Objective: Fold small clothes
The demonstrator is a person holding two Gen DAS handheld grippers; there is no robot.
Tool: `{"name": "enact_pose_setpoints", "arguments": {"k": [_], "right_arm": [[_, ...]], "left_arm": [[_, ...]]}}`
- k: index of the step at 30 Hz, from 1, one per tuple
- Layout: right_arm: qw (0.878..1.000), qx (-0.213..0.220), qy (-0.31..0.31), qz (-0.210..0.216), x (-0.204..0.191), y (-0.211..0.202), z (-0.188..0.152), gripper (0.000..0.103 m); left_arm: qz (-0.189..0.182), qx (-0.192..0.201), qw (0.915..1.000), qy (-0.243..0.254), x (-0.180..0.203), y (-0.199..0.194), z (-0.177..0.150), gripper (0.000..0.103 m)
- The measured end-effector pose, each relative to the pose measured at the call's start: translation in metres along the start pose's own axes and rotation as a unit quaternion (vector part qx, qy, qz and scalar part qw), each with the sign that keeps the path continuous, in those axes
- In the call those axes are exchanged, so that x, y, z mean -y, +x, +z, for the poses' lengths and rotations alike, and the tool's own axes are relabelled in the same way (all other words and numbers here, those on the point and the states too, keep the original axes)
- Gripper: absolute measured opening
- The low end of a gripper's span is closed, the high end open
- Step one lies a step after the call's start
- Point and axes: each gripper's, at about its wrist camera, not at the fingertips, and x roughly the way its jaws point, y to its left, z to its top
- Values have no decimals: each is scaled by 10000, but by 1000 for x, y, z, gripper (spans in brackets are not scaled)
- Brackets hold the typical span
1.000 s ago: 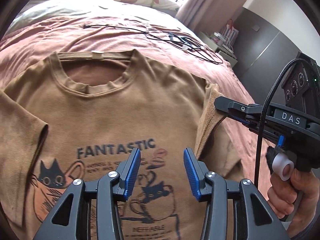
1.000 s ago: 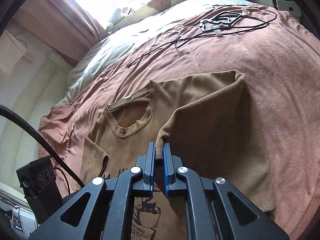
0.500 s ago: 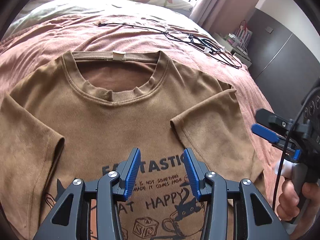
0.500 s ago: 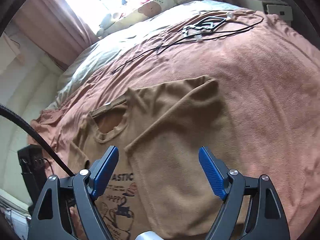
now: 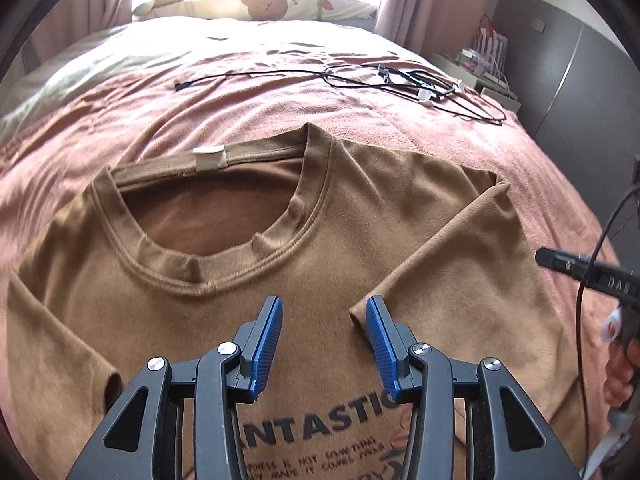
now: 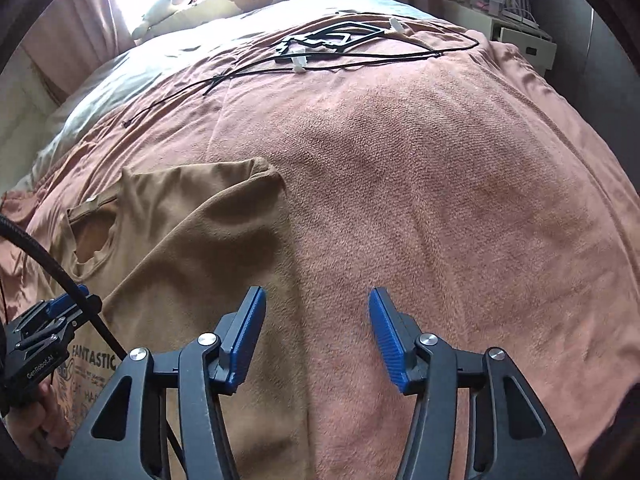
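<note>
We are seeing the brown T-shirt (image 5: 240, 320) lying flat on the bed (image 6: 440, 200), right sleeve folded inward. Soft and limp, it is wanting pinching at hems. The left gripper (image 5: 324, 344) is hovering half-open, empty; the right gripper (image 6: 316, 332), jaws just closing partway, is holding nothing.

A home bedroom: a wide bed under a rumpled pink terry blanket (image 6: 440, 184), a cream bear-print pillow (image 5: 264, 6) at its head, dusty-pink curtains (image 5: 424, 4) by a bright window, and a small white bedside cabinet (image 6: 520, 40).
</note>
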Motion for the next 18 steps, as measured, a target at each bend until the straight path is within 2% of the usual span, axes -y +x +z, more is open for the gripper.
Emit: {"name": "enact_pose_setpoints", "arguments": {"k": [4,10,14,18], "right_arm": [[9996,-86,-244,-117,-13,19,19,49],[9990,43,-138,-417,-25,48,48,49],[9989,67,419,-174,-11,54,58,49],[9994,65,297,-163,-13,42,50,49]], "left_arm": [[224,-114,9993,275,2,17,4,39],[498,-125,9974,513,2,31,11,38],[539,-129,9974,451,2,29,14,38],[431,-152,9984,332,-2,19,13,38]]}}
